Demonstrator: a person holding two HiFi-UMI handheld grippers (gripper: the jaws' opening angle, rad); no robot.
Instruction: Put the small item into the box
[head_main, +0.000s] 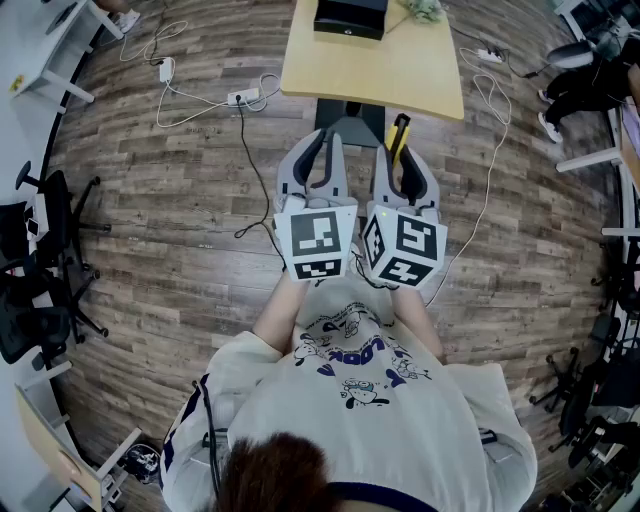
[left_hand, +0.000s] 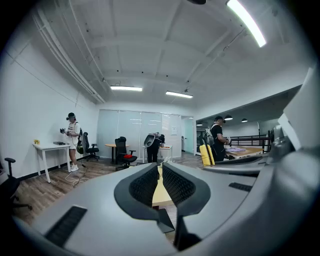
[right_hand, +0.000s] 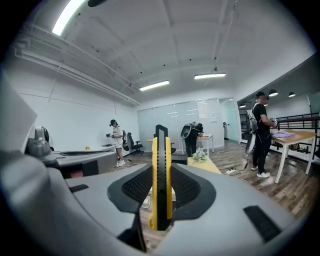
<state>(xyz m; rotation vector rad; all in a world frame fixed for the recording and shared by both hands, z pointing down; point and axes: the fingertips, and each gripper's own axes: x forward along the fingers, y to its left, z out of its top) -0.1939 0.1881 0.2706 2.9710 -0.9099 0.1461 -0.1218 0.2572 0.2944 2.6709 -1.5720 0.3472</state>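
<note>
In the head view I hold both grippers side by side over the wood floor, short of a light wooden table (head_main: 400, 70). A black box (head_main: 350, 17) sits on the table's far left part. My right gripper (head_main: 397, 152) is shut on a yellow and black utility knife (head_main: 400, 132), which points toward the table. In the right gripper view the knife (right_hand: 161, 180) stands upright between the pads, with the right gripper (right_hand: 161, 167) closed on its sides. My left gripper (head_main: 327, 138) is shut and holds nothing. In its own view, the left gripper (left_hand: 160, 167) shows only a thin slit between the pads.
A small green plant (head_main: 425, 10) lies on the table beside the box. A power strip (head_main: 243, 97) with white cables lies on the floor to the left. Black office chairs (head_main: 50, 240) stand at the left edge. People stand at distant desks (right_hand: 116, 140).
</note>
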